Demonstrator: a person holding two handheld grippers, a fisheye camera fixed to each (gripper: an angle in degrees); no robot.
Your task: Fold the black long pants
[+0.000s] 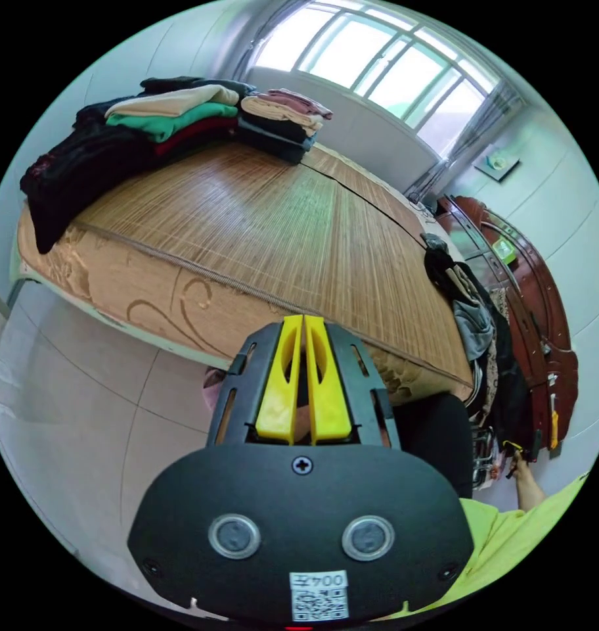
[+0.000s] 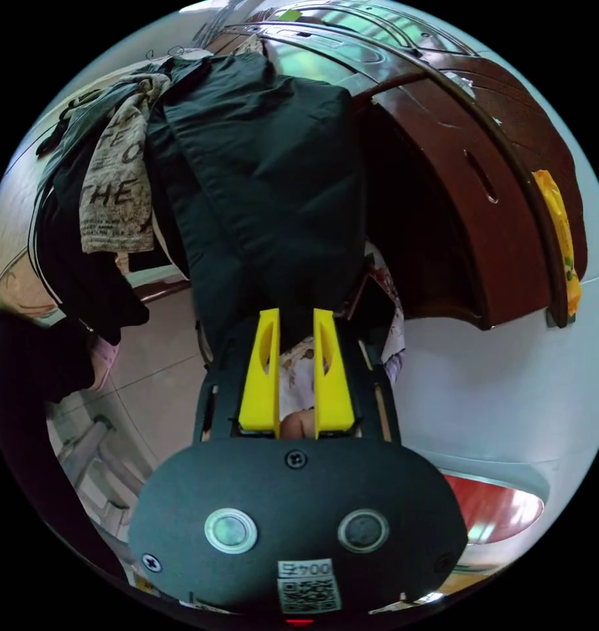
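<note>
In the right gripper view, black pants (image 2: 260, 164) hang over a heap of clothes next to a dark wooden headboard (image 2: 470, 197). My right gripper (image 2: 296, 317) is open with a narrow gap, its yellow fingertips at the lower edge of the black fabric; white flowered cloth shows between the jaws. My left gripper (image 1: 303, 322) is shut on nothing and hangs over the floor just in front of the bed's edge. In the left gripper view the heap (image 1: 473, 315) stands at the bed's right end, with black cloth (image 1: 510, 388) hanging down it.
A bed with a bamboo mat (image 1: 280, 223) has stacks of folded clothes (image 1: 181, 118) at its far left corner. A printed beige garment (image 2: 115, 184) hangs left of the pants. A hand (image 1: 521, 468) and a yellow-green sleeve (image 1: 510, 532) show. Pale tiled floor (image 1: 83, 407) lies below.
</note>
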